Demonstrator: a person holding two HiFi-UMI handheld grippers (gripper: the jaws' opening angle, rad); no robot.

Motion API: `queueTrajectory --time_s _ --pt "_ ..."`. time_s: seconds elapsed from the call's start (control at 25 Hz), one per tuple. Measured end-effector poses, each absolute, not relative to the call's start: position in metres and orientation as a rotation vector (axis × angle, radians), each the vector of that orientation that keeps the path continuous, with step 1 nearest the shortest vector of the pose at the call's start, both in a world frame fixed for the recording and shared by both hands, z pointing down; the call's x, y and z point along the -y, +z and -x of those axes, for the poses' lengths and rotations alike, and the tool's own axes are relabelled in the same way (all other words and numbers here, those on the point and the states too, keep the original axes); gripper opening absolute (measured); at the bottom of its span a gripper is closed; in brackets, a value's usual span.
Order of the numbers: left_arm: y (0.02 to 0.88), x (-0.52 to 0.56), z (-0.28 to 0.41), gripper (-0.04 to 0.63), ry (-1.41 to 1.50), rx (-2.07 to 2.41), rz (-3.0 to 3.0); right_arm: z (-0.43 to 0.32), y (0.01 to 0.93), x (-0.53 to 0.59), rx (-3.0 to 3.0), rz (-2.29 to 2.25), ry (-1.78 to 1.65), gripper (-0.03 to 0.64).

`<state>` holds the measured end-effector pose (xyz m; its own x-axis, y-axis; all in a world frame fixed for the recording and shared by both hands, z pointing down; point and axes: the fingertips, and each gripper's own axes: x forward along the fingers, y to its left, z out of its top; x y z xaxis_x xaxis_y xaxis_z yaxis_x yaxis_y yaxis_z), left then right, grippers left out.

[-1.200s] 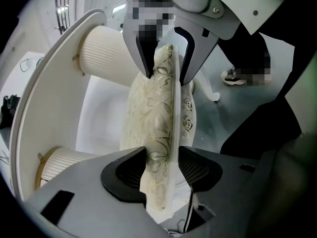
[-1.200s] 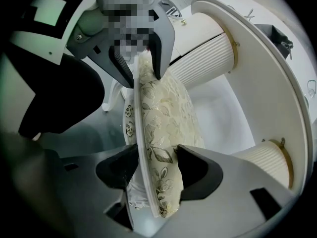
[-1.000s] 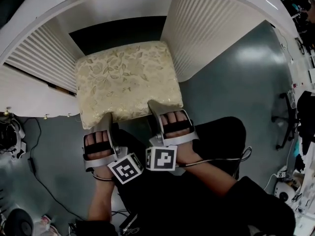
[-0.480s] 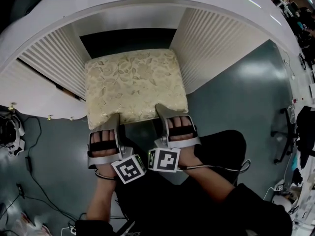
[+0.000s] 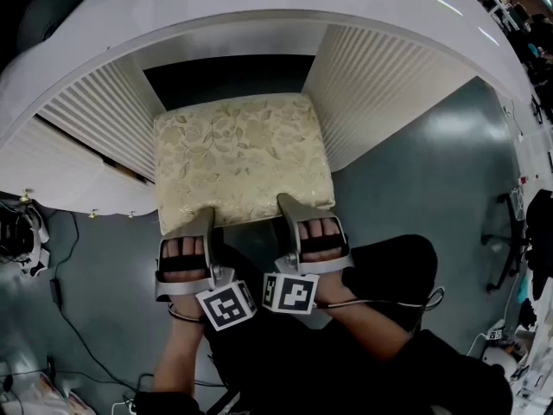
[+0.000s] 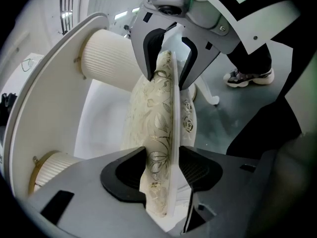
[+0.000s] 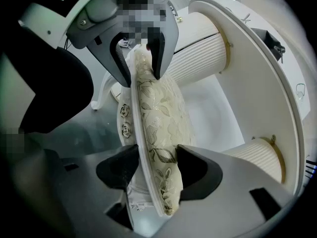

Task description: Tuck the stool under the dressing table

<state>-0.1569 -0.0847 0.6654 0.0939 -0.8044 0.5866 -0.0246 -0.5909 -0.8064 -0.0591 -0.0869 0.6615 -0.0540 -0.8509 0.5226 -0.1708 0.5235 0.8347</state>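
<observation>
Grey-green floor (image 5: 415, 171) is seen around a white dressing table (image 5: 259, 3), which has a curved top and two ribbed pedestals (image 5: 371, 76). The stool (image 5: 242, 158) is set on the floor in the opening between the pedestals. Its far edge is met by the dark recess under the top, and its near edge is left out in front of the pedestals, on the person's side. Its seat is covered by a cream cushion (image 7: 158, 118) with a leaf pattern, and a white rim (image 6: 174, 133) runs beneath it.

The near edge is gripped at two places. The left claw (image 5: 203, 219) is closed on the near left corner. Cushion and rim are pinched between its pads, which are kept apart only by the thickness of the seat. The right claw (image 5: 289, 206) is clamped the same way on the near edge just right of its middle, with the cushion pressed by one pad and the rim's underside by the other. Both claws are pointed forward and downward, side by side, and their marker cubes (image 5: 289, 292) are almost touching.

Dark trousers (image 5: 371, 353) are seen below the claws. Cables (image 5: 60, 292) are laid on the floor at the left.
</observation>
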Motion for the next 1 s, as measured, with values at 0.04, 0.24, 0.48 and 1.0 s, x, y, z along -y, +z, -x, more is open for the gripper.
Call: queueTrajectory --time_s 0.04,0.24,0.48,1.0 --pt "0.663 0.086 0.157 0.219 -1.557 -0.822 1.738 0.06 0.661 0.087 1.555 -0.909 -0.701 0.229" --pt "0.659 0.09 0.158 0.224 -1.554 -0.794 1.767 0.062 0.66 0.088 1.567 -0.914 -0.703 0.229" --pt "0.658 0.089 0.158 0.225 -1.553 -0.796 1.781 0.061 0.66 0.088 1.564 -0.918 -0.696 0.229" --pt "0.664 0.087 0.154 0.225 -1.565 -0.782 1.807 0.058 0.659 0.09 1.577 -0.892 -0.677 0.229"
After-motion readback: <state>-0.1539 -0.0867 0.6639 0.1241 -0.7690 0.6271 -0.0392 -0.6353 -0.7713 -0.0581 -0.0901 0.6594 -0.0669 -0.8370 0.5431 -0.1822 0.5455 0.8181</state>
